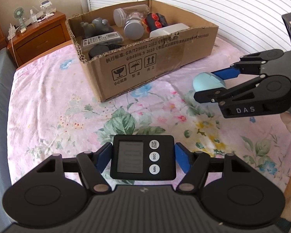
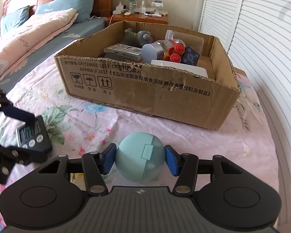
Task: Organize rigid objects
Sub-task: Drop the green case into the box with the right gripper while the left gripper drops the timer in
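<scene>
A black digital timer (image 1: 142,159) lies on the floral bedsheet between the blue pads of my left gripper (image 1: 143,160). The pads stand just off its sides, so the jaws are open around it. The timer also shows in the right wrist view (image 2: 31,135). My right gripper (image 2: 139,160) is shut on a pale blue round case (image 2: 139,159), pads pressed on both sides. The case shows from the left wrist view (image 1: 208,82). An open cardboard box (image 2: 145,89) (image 1: 145,62) stands ahead on the bed and holds several objects.
In the box are a grey toy (image 2: 139,36), clear jars (image 1: 133,25), a flat remote-like case (image 1: 102,39), a red-buttoned black block (image 2: 184,54) and a white box (image 1: 170,31). A wooden nightstand (image 1: 38,36), pillows (image 2: 48,9) and louvered doors (image 2: 262,38) surround the bed.
</scene>
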